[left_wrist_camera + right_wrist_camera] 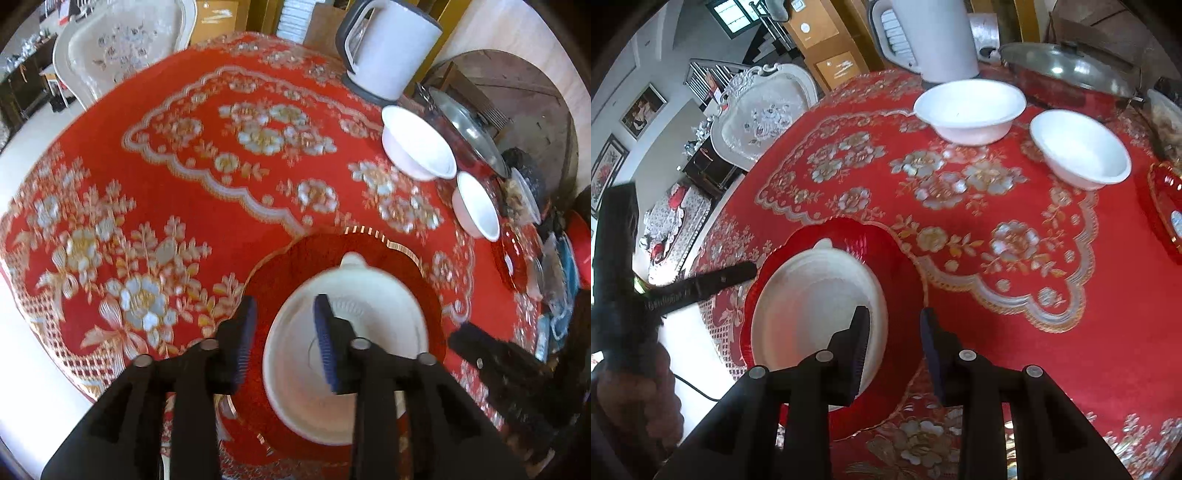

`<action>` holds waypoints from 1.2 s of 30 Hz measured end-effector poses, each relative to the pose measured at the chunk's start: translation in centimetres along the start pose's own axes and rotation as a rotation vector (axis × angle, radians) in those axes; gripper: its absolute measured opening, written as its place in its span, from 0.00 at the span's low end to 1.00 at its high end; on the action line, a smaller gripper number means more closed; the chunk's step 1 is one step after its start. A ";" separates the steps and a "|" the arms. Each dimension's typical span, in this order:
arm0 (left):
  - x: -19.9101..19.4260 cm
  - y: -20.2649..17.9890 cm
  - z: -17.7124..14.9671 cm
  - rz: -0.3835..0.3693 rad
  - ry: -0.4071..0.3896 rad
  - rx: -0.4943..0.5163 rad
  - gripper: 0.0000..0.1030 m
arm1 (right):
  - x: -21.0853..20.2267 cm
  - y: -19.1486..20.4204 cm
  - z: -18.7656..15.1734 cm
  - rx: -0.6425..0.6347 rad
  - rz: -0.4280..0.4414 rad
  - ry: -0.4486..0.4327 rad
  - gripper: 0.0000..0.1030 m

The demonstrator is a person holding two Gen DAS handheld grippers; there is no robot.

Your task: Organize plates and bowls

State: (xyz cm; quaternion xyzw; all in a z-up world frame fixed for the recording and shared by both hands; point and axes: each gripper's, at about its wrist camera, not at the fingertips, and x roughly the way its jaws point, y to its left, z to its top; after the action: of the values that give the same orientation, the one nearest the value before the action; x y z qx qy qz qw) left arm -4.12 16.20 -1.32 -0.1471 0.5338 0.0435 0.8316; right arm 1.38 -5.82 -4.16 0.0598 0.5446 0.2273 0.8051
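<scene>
both the left gripper (284, 339) and right gripper (894, 347) stand open and empty over the white bowl (343, 354) nested on the red plate (886, 251) just ahead; recommend seating the rim squarely between pads before closing.

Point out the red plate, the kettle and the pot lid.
red plate (886, 247): right wrist view, bare far rim.
kettle (395, 48): left wrist view, white body.
pot lid (1067, 74): right wrist view, metal dome.

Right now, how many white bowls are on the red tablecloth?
3. One white bowl stands near the kettle, a second to its right beside the lidded pot, and a third sits on the red plate. Others may be hidden.
</scene>
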 end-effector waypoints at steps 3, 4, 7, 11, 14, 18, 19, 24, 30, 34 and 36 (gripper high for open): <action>-0.4 -1.7 1.3 0.028 -0.023 0.020 0.33 | -1.3 -1.1 0.4 0.018 -0.008 -0.030 0.39; -0.5 -2.3 1.7 0.044 -0.030 0.030 0.33 | -1.5 -1.3 0.5 0.024 -0.012 -0.037 0.39; -0.7 -4.0 2.6 0.072 -0.046 0.064 0.39 | -2.4 -2.7 0.3 0.057 -0.019 -0.054 0.39; -0.8 -5.9 3.2 0.074 -0.059 0.098 0.40 | -3.1 -4.3 -0.2 0.093 -0.032 -0.061 0.39; -0.7 -7.2 3.5 0.064 -0.055 0.117 0.40 | -3.7 -5.4 -0.2 0.106 -0.042 -0.070 0.39; -0.6 -8.4 3.9 0.065 -0.056 0.136 0.40 | -5.0 -6.7 1.0 0.111 -0.061 -0.103 0.39; -0.6 -8.7 4.1 0.065 -0.059 0.141 0.40 | -5.5 -7.1 1.7 0.111 -0.068 -0.119 0.39; -0.6 -9.7 4.7 0.062 -0.063 0.157 0.40 | -8.5 -8.1 4.9 0.083 -0.097 -0.192 0.39; -0.6 -10.4 7.2 0.050 -0.076 0.159 0.40 | -12.7 -8.8 10.4 0.032 -0.123 -0.306 0.39; -1.7 -11.0 11.2 0.029 -0.134 0.146 0.40 | -14.8 -8.6 14.0 -0.003 -0.116 -0.379 0.41; -2.1 -11.2 13.0 0.016 -0.157 0.139 0.40 | -15.2 -8.4 15.3 -0.021 -0.102 -0.411 0.41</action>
State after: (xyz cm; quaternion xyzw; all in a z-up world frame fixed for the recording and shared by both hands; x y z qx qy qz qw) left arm 8.92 9.48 7.82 -0.0811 0.4698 0.0244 0.8787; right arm 13.06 -17.51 11.99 0.0686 0.3690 0.1750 0.9102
